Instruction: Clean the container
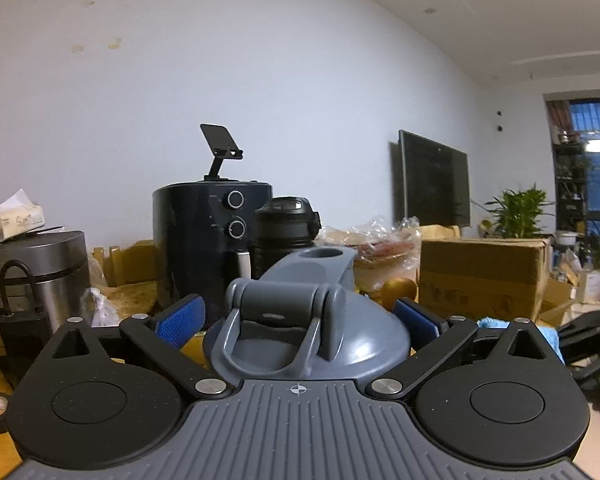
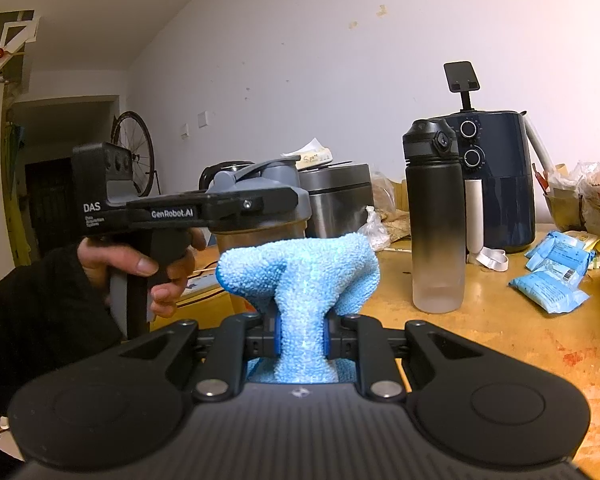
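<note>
Both tongs are gripping something. On the left, the left gripper (image 1: 298,318) is closed around a shaker bottle (image 1: 312,336) at its grey lid, its blue pads (image 1: 180,320) pressed against the lid's two sides; the flip cap stands open behind the carry loop. From the right wrist view, the same gripper (image 2: 260,204) is held level by a hand (image 2: 140,268) in a dark sleeve, and the bottle's smoky body (image 2: 260,236) hangs below the jaws, raised over the wooden table (image 2: 500,340). Just right of it, the right gripper (image 2: 300,336) is clamped on a bunched light-blue microfiber cloth (image 2: 300,276), which puffs out above the fingers, near the bottle but apart from it. Further right, a black-to-clear water bottle (image 2: 434,216) stands upright on the table, with a dark air fryer (image 2: 496,176) behind it. Blue packets (image 2: 548,284) lie at the far right.
</note>
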Available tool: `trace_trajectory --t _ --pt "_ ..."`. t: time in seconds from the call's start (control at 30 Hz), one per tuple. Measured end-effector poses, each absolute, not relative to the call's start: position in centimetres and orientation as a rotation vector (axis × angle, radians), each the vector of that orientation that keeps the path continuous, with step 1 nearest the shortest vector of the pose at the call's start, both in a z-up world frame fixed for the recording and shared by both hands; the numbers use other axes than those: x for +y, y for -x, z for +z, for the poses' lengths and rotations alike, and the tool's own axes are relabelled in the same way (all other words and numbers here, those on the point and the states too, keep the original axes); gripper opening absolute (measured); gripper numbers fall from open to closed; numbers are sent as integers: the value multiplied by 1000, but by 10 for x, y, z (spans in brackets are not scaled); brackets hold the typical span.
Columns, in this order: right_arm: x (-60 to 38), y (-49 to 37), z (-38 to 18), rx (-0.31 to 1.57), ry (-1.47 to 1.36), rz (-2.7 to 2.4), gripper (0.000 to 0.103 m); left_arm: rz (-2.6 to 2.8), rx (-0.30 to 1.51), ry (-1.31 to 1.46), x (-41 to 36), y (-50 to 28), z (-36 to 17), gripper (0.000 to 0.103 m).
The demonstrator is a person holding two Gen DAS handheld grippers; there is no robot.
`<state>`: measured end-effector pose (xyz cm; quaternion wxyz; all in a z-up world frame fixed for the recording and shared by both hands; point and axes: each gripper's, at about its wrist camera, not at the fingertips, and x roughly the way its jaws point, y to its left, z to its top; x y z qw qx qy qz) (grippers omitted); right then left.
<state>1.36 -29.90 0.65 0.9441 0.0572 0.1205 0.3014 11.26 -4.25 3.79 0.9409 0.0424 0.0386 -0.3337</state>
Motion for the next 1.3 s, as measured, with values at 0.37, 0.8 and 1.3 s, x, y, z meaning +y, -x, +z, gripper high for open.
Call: trace_trajectory --t 0.37,0.8,1.3 --pt "-300 -15 6 246 -120 615 15 -626 87 -90 -51 -104 39 103" --pt "-303 -15 5 247 -131 609 15 -409 73 -63 -71 -93 42 103" --pt "-305 -12 3 247 -139 602 15 -165 73 -16 -94 -85 42 103"
